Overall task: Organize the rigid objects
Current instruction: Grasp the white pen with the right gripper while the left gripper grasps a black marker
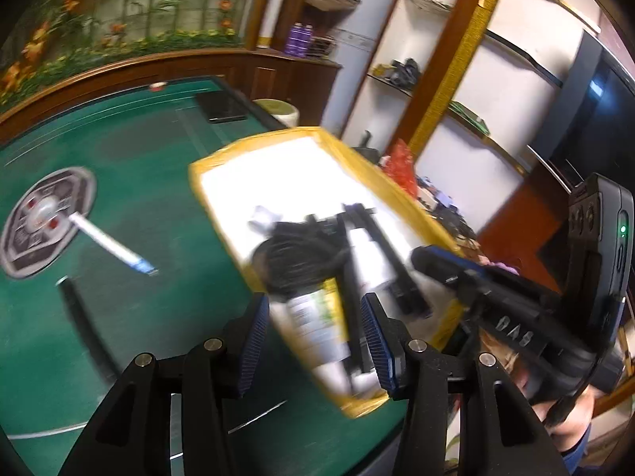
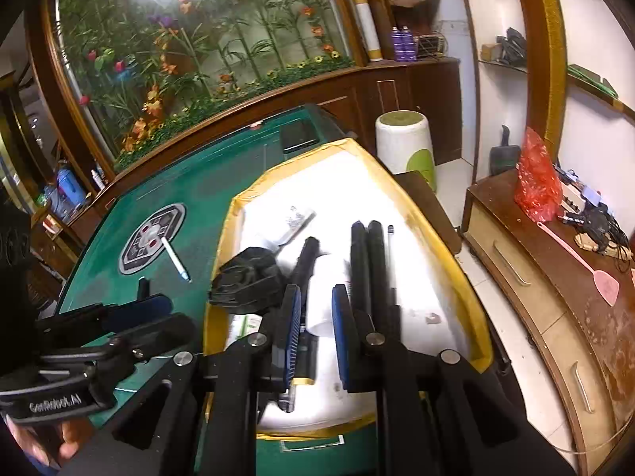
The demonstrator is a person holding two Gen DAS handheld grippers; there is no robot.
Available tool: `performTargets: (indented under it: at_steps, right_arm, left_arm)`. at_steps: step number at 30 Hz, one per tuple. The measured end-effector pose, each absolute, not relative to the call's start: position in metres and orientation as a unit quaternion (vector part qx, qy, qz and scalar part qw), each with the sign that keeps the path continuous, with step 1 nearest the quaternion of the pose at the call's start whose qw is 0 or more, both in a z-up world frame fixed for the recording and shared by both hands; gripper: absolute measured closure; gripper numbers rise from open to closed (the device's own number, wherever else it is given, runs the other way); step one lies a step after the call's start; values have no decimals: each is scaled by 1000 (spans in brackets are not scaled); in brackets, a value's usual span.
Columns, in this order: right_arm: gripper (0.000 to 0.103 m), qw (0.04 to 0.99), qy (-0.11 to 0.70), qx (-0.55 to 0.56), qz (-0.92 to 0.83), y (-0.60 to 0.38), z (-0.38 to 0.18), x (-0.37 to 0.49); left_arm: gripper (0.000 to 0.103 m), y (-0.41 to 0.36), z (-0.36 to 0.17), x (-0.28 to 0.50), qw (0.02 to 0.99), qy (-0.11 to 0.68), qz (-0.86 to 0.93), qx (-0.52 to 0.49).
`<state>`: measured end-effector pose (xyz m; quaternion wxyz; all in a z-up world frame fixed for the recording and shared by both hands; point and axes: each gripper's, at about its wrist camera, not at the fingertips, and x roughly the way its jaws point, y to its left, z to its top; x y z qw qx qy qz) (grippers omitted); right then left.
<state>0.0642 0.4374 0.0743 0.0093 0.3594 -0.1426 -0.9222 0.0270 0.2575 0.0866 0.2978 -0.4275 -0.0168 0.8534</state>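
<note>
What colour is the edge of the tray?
Yellow. The tray's rim shows best in the right wrist view.

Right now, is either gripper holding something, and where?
The left gripper is open above the bottle in the yellow tray, holding nothing. The right gripper looks nearly shut, with nothing clearly pinched.

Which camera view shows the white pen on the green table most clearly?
The right wrist view shows it best: the white pen is sharp, lying with one end on the round emblem and its tip on the green table. In the left wrist view the pen is visible but blurred.
</note>
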Motion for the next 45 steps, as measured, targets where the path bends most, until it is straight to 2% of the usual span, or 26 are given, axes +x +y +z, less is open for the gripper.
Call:
performTargets:
  at_steps: [16, 23, 27, 28, 30, 32, 33, 40, 45]
  right_arm:
    - [88, 70, -115, 372, -919, 390, 71, 56]
    - [88, 78, -119, 374, -916, 390, 67, 58]
    - [88, 81, -119, 375, -916, 391, 67, 59]
    - [88, 81, -117, 374, -916, 390, 68, 59]
    - [88, 84, -115, 374, -917, 388, 69, 59]
    - [88, 89, -112, 376, -915, 384, 70, 58]
    - [88, 93, -109, 378, -915, 380, 70, 56]
    - [88, 174, -99, 410, -890, 328, 77, 27]
    - [88, 221, -71, 441, -867, 269, 72, -25]
  left_arm:
    - [50, 127, 49, 2, 151, -99, 866, -466]
    - [50, 131, 26, -20, 110, -96, 855, -498]
    - [50, 139, 19, -29, 84, -65, 863, -495]
    - [52, 140, 19, -29, 77, -53, 866, -491]
    - [71, 136, 18, -29, 66, -41, 870, -488]
    - [85, 127, 17, -29, 59, -29, 871, -486]
    - [88, 120, 17, -28, 57, -25, 872, -485]
    - [88, 57, 14, -41, 27, -24, 885, -463]
    - [88, 47, 12, -46, 28, -32, 888, -457]
